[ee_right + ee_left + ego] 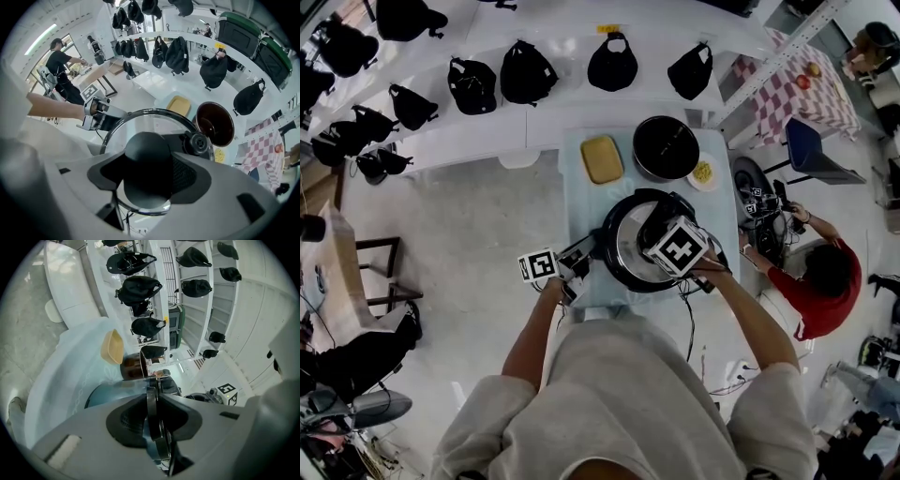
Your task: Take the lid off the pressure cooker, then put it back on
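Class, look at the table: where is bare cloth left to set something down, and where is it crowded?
Bare cloth lies left of the pressure cooker, nearer than the yellow tray. The far right, around the dark pot and small plate, is crowded.

Pressure cooker [625, 248] at near end of table [577, 197]; behind it tray [602, 159] left, pot [666, 147] right, seemingly apart

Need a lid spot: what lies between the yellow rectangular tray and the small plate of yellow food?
A dark round pot sits between them, as the head view shows.
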`<state>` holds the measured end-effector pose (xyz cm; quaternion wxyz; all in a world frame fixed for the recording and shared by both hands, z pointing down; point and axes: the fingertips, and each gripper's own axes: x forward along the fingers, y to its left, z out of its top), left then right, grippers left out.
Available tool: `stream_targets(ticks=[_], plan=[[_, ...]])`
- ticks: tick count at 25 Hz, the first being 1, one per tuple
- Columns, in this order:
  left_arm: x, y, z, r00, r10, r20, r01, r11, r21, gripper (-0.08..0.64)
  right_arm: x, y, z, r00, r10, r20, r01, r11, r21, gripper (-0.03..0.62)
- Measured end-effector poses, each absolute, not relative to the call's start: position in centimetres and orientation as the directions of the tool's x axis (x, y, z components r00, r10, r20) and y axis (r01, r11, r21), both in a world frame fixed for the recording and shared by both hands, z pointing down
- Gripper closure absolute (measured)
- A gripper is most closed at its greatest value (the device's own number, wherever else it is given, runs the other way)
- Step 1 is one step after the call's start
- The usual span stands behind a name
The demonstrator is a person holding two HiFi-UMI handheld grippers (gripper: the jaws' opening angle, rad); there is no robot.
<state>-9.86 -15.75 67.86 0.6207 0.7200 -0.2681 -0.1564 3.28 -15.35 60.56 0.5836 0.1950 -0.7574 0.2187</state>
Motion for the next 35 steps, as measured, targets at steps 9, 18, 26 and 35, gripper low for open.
stream_targets(ticks=[9, 18, 26, 35], plan=[[-9.8, -15.7, 67.8, 0.811, -0.575, 0.108, -0.192, -0.087, 0.978, 0.485, 2.9, -16.0, 60.4, -0.234, -0.033, 0.972, -0.563, 0.819, -0.108, 0.319], [-9.8, -15.8, 67.8, 0.813, -0.574, 0.096, -0.179, -0.091, 0.98, 0.485, 2.4, -15.8, 60.4, -0.235, -0.036, 0.971, -0.544, 0.833, -0.101, 0.319], [-9.6, -15.7, 68.0, 0.82, -0.564, 0.1, -0.184, -0.094, 0.978, 0.485, 2.2, -15.7, 60.7, -0.201, 0.0, 0.98, -0.526, 0.844, -0.108, 0.319], [-9.8, -15.8, 67.8, 0.819, -0.565, 0.101, -0.184, -0.092, 0.979, 0.485, 1.7, -15.0, 61.7, -0.204, 0.026, 0.979, -0.394, 0.913, -0.106, 0.318]])
